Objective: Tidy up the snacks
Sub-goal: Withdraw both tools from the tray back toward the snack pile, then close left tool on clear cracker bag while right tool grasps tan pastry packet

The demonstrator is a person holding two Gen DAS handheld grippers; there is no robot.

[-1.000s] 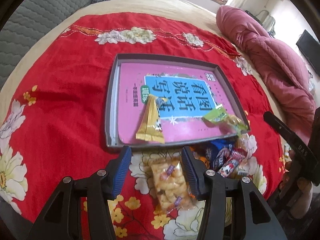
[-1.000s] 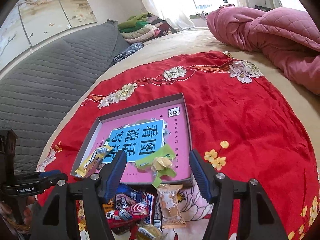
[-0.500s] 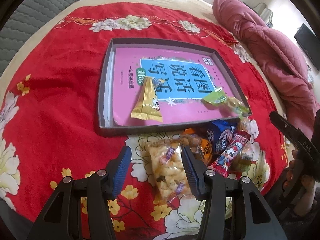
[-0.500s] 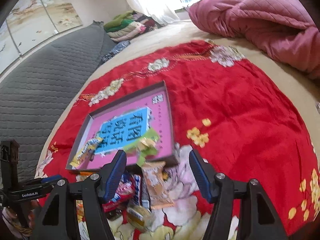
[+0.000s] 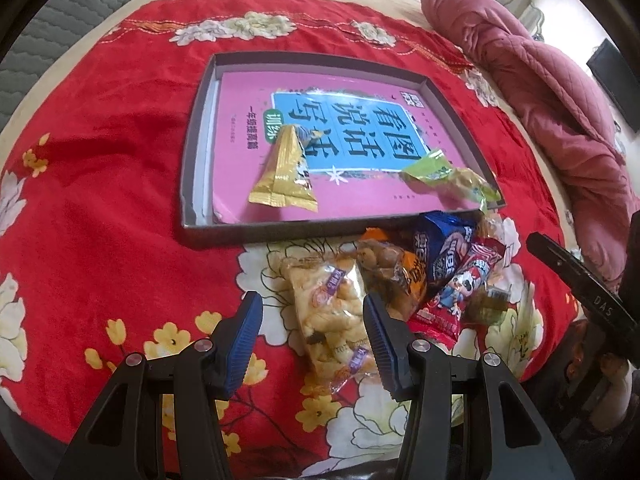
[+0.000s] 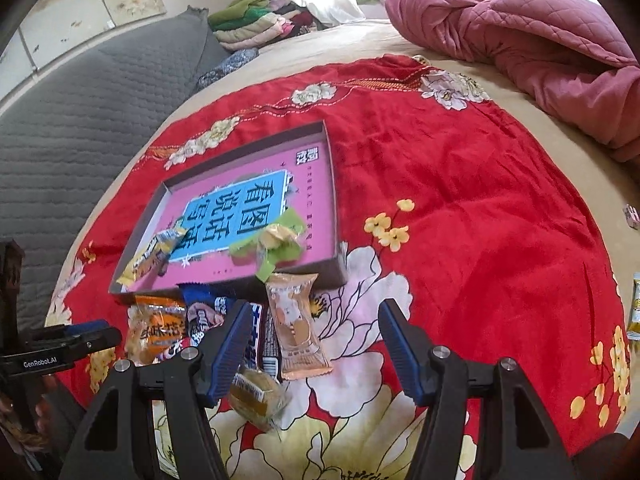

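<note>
A grey tray [image 5: 191, 184] lined with a pink book lies on the red floral cloth. In it lie a gold packet [image 5: 285, 176] and a green packet [image 5: 440, 174]. Loose snacks are heaped in front of the tray. My left gripper [image 5: 313, 326] hangs open over a clear bag of yellow puffs [image 5: 326, 308], which lies flat between the fingers with no pad pressing on it. In the right wrist view, my right gripper [image 6: 316, 332] is open above a peach packet [image 6: 297, 326] and a small yellow cake [image 6: 256, 396]. The same tray [image 6: 333, 184] lies beyond them.
An orange packet [image 5: 394, 276], a blue one [image 5: 442, 248] and a red one [image 5: 460, 298] crowd the pile's right side. A pink quilt [image 6: 520, 32] lies far right, a grey padded backrest [image 6: 80, 112] left. More packets [image 6: 635, 312] sit at the cloth's right edge.
Both grippers have sunk and tipped towards the snack pile, so the tray sits higher in each view. The jaws' spread is the same and no snack has moved.
</note>
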